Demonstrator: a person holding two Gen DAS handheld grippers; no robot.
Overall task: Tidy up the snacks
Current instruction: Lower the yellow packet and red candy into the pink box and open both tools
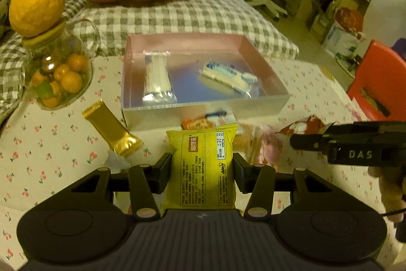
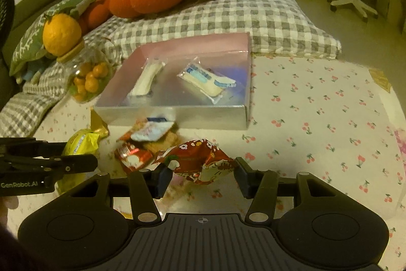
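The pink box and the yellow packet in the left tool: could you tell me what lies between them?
An orange-and-white snack packet, seen in the left wrist view.

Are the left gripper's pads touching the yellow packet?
Touching. Left wrist view: both pads of the left gripper press the yellow packet sides.

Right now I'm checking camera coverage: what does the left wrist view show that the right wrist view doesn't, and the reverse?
Only the left wrist view: the whole gold bar wrapper and a red chair.
Only the right wrist view: a red-and-white snack packet on the cloth.
Both: the tray holding two white packets, the left tongs gripping the yellow packet, and the right tongs holding the red packet.
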